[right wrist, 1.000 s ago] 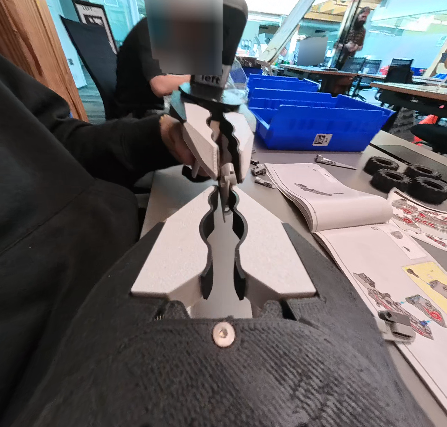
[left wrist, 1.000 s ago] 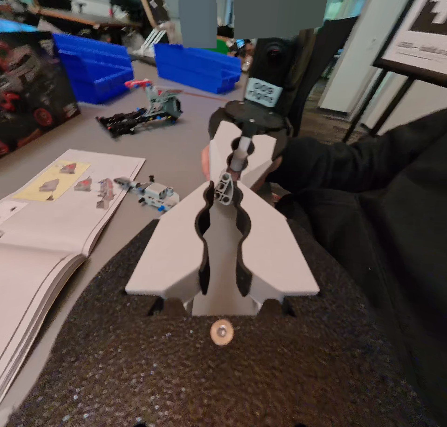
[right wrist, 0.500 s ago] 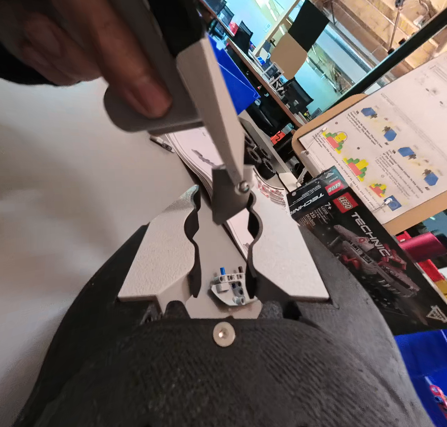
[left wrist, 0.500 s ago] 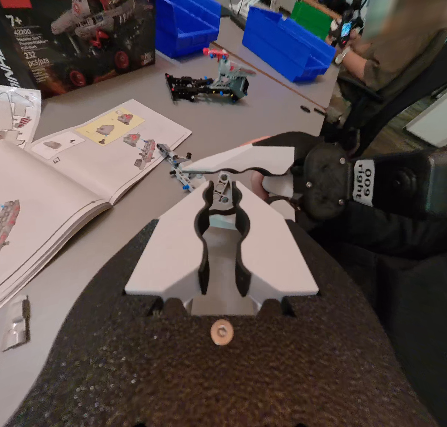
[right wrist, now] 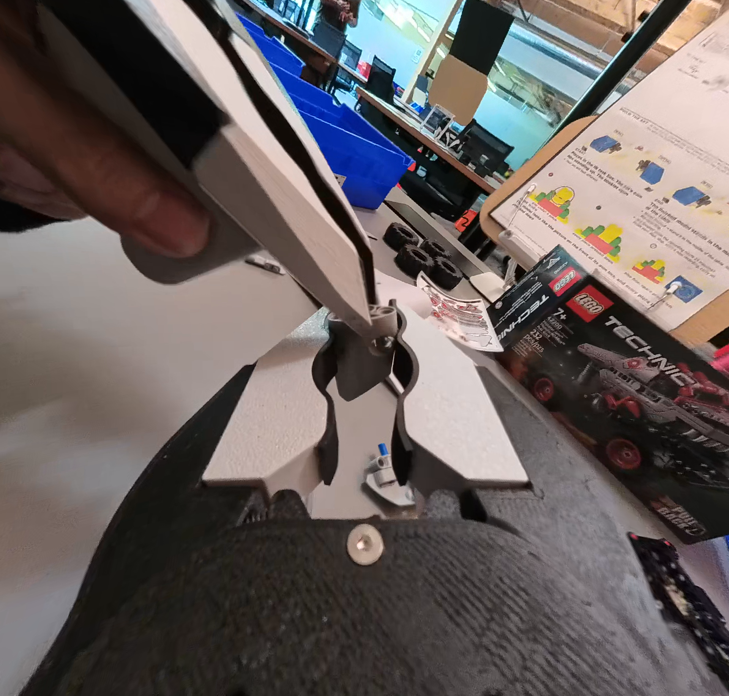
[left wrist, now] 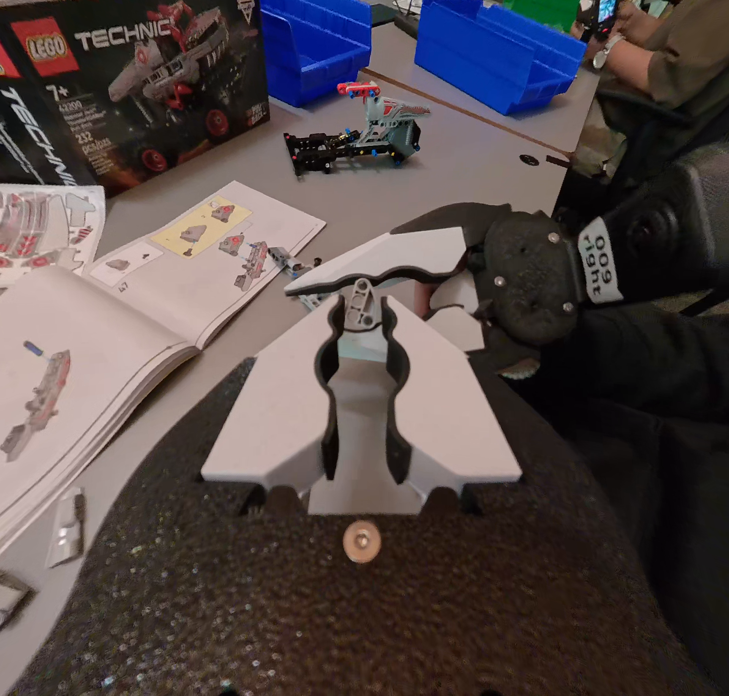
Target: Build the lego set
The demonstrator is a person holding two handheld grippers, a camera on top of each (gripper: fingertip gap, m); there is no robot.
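My left gripper (left wrist: pixel 362 302) is shut on a small grey Technic piece (left wrist: pixel 359 310), held at its fingertips above the table's near edge. The right gripper's fingers (left wrist: pixel 386 255) come in sideways from the right, and the upper pad rests at the piece's top. In the right wrist view my right gripper (right wrist: pixel 365 320) straddles the piece (right wrist: pixel 384 315) and the tip of the left gripper's finger (right wrist: pixel 296 223). Its jaws stand apart, and I cannot tell whether the pads press on the piece. A partly built black and grey chassis (left wrist: pixel 355 136) stands farther back.
An open instruction booklet (left wrist: pixel 165 302) lies to the left, with a small grey sub-assembly (left wrist: pixel 292 263) at its corner. The set's box (left wrist: pixel 130 73) and two blue bins (left wrist: pixel 493 53) stand behind. Several black tyres (right wrist: pixel 426 255) and a sticker sheet (right wrist: pixel 457 318) lie beyond. A person's arm (left wrist: pixel 651 46) is at the far right.
The right gripper turned from facing the left one to lying sideways across its tips. Its jaws opened, then narrowed around the grey piece. The left gripper kept hold and tilted down toward the table.
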